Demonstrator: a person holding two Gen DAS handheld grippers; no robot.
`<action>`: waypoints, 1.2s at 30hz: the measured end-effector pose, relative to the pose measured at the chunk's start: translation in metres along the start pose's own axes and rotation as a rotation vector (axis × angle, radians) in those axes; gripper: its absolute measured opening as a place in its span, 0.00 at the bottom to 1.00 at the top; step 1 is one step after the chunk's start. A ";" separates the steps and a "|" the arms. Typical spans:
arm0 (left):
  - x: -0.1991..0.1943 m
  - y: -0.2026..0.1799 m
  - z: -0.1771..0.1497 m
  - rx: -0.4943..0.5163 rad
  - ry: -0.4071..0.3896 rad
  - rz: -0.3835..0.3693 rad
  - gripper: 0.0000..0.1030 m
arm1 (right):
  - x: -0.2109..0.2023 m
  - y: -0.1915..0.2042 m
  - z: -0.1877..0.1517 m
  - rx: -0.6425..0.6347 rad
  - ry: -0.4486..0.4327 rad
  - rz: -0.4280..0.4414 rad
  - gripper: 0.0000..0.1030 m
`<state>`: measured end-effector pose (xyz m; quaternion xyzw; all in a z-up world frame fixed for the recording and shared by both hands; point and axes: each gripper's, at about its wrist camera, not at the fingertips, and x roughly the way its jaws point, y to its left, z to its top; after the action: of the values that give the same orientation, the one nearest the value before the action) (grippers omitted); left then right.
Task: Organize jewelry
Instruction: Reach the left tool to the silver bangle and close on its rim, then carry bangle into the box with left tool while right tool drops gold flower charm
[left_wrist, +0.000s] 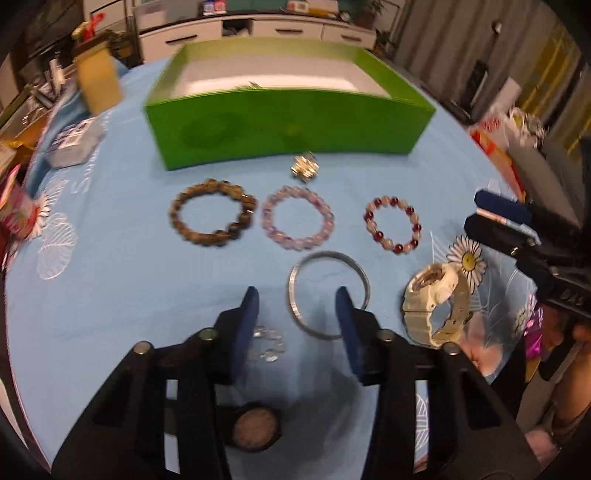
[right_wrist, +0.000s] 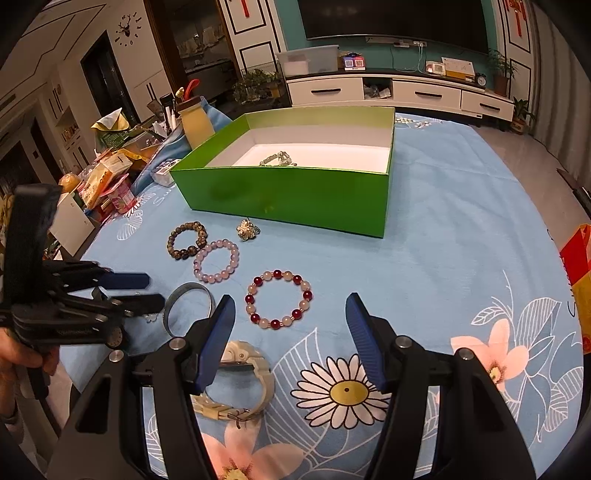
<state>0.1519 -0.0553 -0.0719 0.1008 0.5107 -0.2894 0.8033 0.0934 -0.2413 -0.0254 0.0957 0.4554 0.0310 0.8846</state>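
Note:
On the blue flowered cloth lie a brown bead bracelet (left_wrist: 174, 216), a pink one (left_wrist: 267, 218), a red-and-white one (left_wrist: 369, 218), a silver brooch (left_wrist: 304, 168), a silver bangle (left_wrist: 325, 254), a white watch (left_wrist: 432, 295), a clear bead bracelet (left_wrist: 267, 345) and a black watch (left_wrist: 255, 430). The green box (left_wrist: 288, 125) behind them holds one pale piece (right_wrist: 277, 158). My left gripper (left_wrist: 297, 299) hangs open low over the bangle's near edge, the clear bracelet beside its left finger. My right gripper (right_wrist: 291, 306) stands open just short of the red-and-white bracelet (right_wrist: 251, 295), nothing between its fingers.
Clutter crowds the table's left edge: a yellow jar (right_wrist: 197, 122), snack packets (right_wrist: 110, 177) and a small tin (left_wrist: 74, 144). Red and yellow bags (right_wrist: 578, 273) sit at the right edge. A hand (right_wrist: 22, 362) holds the left tool. Bare cloth lies right of the box.

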 end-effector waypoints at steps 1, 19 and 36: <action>0.005 -0.002 0.001 0.003 0.009 -0.001 0.37 | 0.000 0.000 0.000 0.002 0.000 0.000 0.61; 0.008 0.023 0.005 -0.110 -0.047 -0.086 0.03 | 0.008 0.000 0.005 0.000 0.007 -0.007 0.61; -0.035 0.084 0.005 -0.298 -0.197 -0.065 0.04 | 0.063 0.043 0.060 -0.047 0.100 0.052 0.61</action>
<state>0.1928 0.0233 -0.0500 -0.0648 0.4699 -0.2446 0.8457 0.1799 -0.1986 -0.0335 0.0850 0.4954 0.0694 0.8617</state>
